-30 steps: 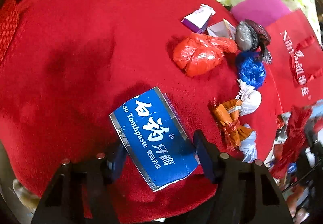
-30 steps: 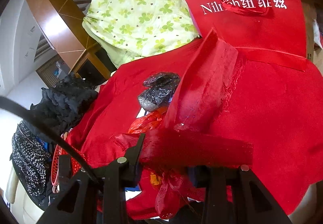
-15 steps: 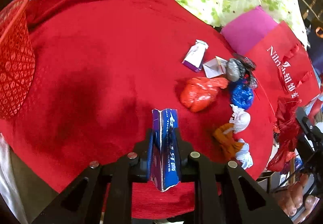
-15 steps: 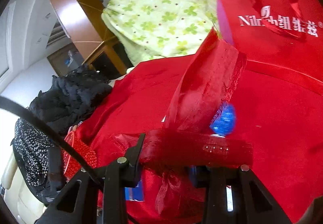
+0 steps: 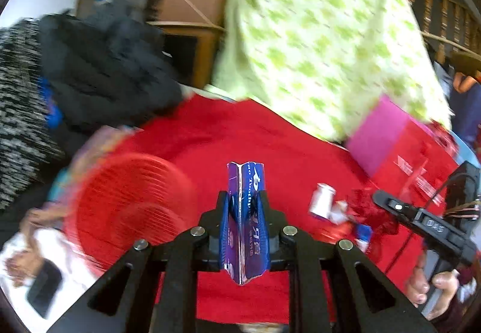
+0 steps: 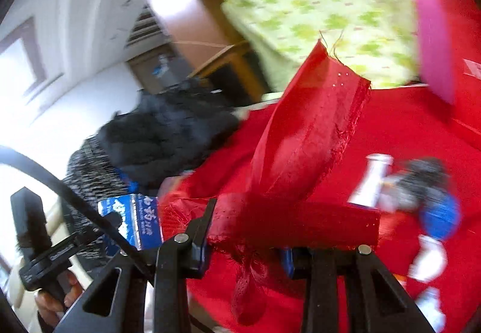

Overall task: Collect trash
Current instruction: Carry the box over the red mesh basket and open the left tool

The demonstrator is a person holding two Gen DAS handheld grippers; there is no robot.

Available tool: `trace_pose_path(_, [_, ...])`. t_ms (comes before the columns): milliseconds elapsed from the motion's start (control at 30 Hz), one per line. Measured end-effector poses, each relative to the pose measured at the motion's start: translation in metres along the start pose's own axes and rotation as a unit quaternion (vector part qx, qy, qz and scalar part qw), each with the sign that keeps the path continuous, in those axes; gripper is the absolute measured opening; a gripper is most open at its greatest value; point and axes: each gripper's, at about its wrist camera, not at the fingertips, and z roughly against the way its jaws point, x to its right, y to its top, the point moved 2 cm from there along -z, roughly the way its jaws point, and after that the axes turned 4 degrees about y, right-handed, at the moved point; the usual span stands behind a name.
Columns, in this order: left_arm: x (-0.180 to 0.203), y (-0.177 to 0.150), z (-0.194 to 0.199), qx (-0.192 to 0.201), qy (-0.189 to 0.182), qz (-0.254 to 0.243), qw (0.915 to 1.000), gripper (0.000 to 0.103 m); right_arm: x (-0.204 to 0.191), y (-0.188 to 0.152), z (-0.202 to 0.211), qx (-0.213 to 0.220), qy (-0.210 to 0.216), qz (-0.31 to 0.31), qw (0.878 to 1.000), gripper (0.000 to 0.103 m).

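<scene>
My left gripper [image 5: 244, 209] is shut on a flattened blue toothpaste box [image 5: 244, 221], held upright above the red cloth. A red mesh basket [image 5: 129, 203] lies low to its left, blurred. My right gripper [image 6: 246, 230] is shut on a piece of red fabric [image 6: 303, 158] that stands up in front of the lens. The toothpaste box also shows in the right wrist view [image 6: 135, 221] at the left. A small white tube [image 5: 321, 200] and blue and dark crumpled wrappers [image 6: 436, 206] lie on the cloth to the right.
A red cloth [image 5: 255, 137] covers the table. A green-patterned bundle [image 5: 324, 47] and a pink and red gift bag [image 5: 399, 146] stand at the back right. Dark clothes [image 5: 99, 71] pile at the back left. A phone [image 5: 43, 288] lies low left.
My left gripper has lifted the toothpaste box and swung left, bringing the red basket close. My right gripper has moved with the red fabric still held. Both views are blurred by motion.
</scene>
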Motion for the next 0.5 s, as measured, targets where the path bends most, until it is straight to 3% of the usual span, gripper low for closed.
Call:
trace_pose_path(200, [-0.083,0.014,-0.016,-0.015,0.076,0.028,0.9966,0.023,-0.084,0.013,-0.088,-0.028,0.103,0.013,0.994,0.038])
trace_pose_path(300, [-0.112,0.006,-0.034,-0.033,0.093,0.039,0.9943,0.032,-0.111,0.006,-0.129,-0.043,0.12,0.01,0.992,0.04])
trace_pose_path(333, [-0.116,0.002,-0.04,-0.038,0.093,0.044,0.994,0.041,-0.118,0.002,-0.146,-0.052,0.117,0.01,0.992,0.04])
trace_pose_path(367, [-0.124,-0.001,-0.045,-0.044,0.093,0.049,0.9935,0.056,-0.124,-0.002,-0.157,-0.06,0.115,0.009,0.992,0.046])
trace_pose_path(400, [-0.129,-0.005,-0.05,-0.049,0.099,0.056,0.9923,0.062,-0.128,-0.007,-0.171,-0.071,0.115,0.009,0.991,0.058])
trace_pose_path(433, [-0.137,-0.007,-0.052,-0.049,0.107,0.065,0.9909,0.064,-0.13,-0.011,-0.182,-0.077,0.112,0.009,0.991,0.067])
trace_pose_path(500, [-0.144,-0.013,-0.054,-0.054,0.109,0.076,0.9897,0.064,-0.129,-0.014,-0.196,-0.08,0.098,0.013,0.992,0.068])
